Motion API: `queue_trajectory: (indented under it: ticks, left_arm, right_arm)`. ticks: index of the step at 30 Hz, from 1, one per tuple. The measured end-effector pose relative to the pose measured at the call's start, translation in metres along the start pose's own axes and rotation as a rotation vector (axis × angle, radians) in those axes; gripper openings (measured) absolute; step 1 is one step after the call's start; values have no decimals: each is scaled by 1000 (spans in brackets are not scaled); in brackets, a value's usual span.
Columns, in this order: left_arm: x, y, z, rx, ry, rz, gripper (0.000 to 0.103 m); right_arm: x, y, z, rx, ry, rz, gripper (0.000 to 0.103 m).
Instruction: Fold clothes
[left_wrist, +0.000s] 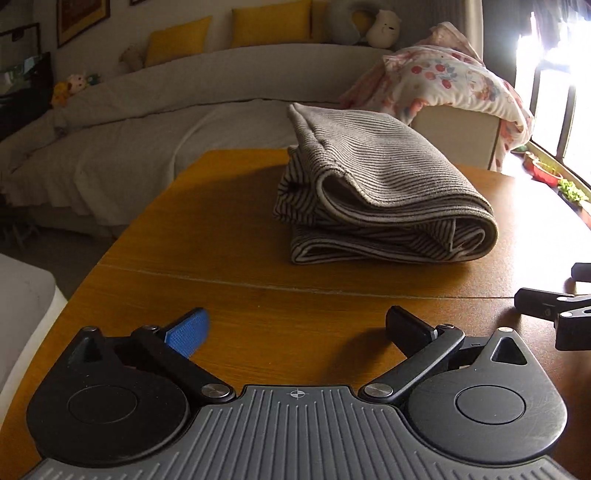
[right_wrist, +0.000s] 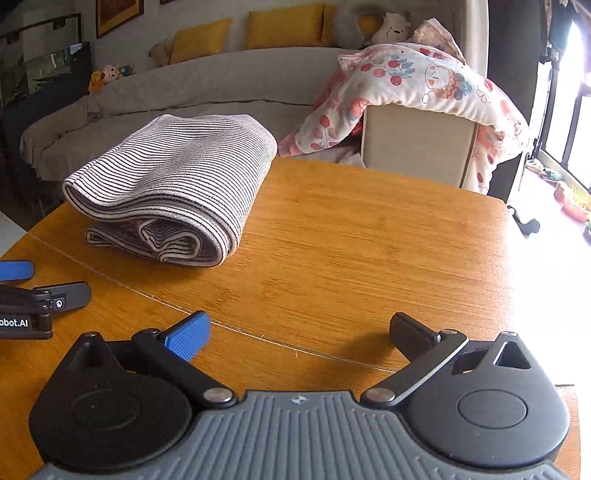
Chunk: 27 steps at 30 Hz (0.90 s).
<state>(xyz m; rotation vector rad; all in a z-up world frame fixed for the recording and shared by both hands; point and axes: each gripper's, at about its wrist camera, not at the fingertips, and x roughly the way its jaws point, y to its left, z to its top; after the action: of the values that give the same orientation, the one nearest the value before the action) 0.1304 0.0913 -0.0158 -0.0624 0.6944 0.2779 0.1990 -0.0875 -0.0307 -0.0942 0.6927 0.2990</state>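
A grey and black striped garment (left_wrist: 376, 192) lies folded in a thick bundle on the wooden table (left_wrist: 229, 229); the right wrist view shows the garment (right_wrist: 177, 184) at the table's (right_wrist: 351, 240) far left. My left gripper (left_wrist: 297, 330) rests low over the near table edge, open and empty, well short of the bundle. My right gripper (right_wrist: 301, 332) is also open and empty, to the right of the bundle and nearer than it. The right gripper (left_wrist: 557, 314) shows at the right edge of the left view, and the left gripper (right_wrist: 37, 291) at the left edge of the right view.
A seam (left_wrist: 258, 284) crosses the tabletop. Behind the table stands a covered sofa (left_wrist: 184, 110) with yellow cushions (right_wrist: 284, 26) and plush toys. A floral quilt (right_wrist: 417, 85) drapes over a box-like stand (right_wrist: 417, 144). A bright window (left_wrist: 554, 92) is at the right.
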Motion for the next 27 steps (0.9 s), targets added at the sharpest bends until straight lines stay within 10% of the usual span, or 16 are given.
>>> queue_trajectory:
  ticks: [27]
  left_arm:
    - [6, -5, 6, -24, 6, 2, 103]
  right_arm:
    - [9, 0, 7, -18, 1, 21, 103]
